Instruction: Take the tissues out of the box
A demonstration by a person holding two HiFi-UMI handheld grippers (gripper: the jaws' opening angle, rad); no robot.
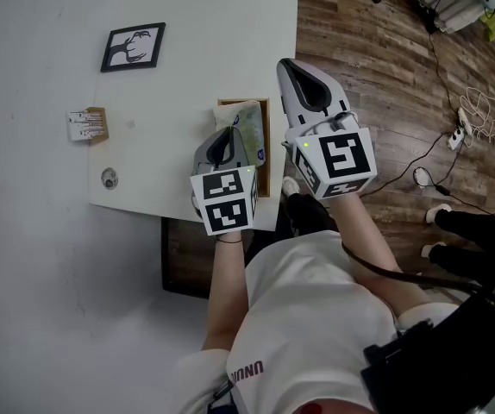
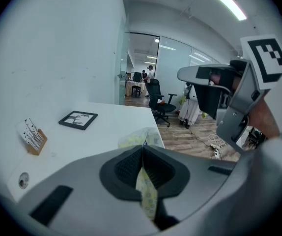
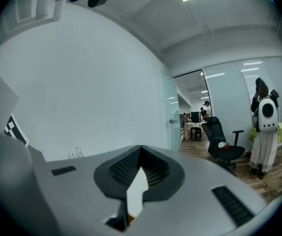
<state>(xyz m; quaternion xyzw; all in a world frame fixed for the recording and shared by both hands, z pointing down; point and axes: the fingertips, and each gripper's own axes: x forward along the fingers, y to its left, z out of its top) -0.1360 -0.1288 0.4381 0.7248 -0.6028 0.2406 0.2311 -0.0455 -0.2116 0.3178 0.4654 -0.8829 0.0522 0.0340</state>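
A wooden tissue box [image 1: 264, 178] stands at the right edge of the white table [image 1: 178, 102]. A yellow-patterned tissue [image 1: 249, 121] bulges out of its top. My left gripper [image 1: 229, 134] hangs right over the box, shut on a strip of that tissue [image 2: 147, 193]. More of the tissue [image 2: 140, 138] shows beyond the jaw tips. My right gripper [image 1: 287, 64] is raised to the right of the box, past the table edge. In the right gripper view its jaws meet at the tips [image 3: 141, 149] with nothing visibly held.
A black picture frame [image 1: 133, 47], a small wooden card holder [image 1: 86, 125] and a round grommet [image 1: 109, 178] sit on the table's left part. Wooden floor with cables and a power strip [image 1: 459, 132] lies to the right, and another person's legs [image 1: 472, 227] are there.
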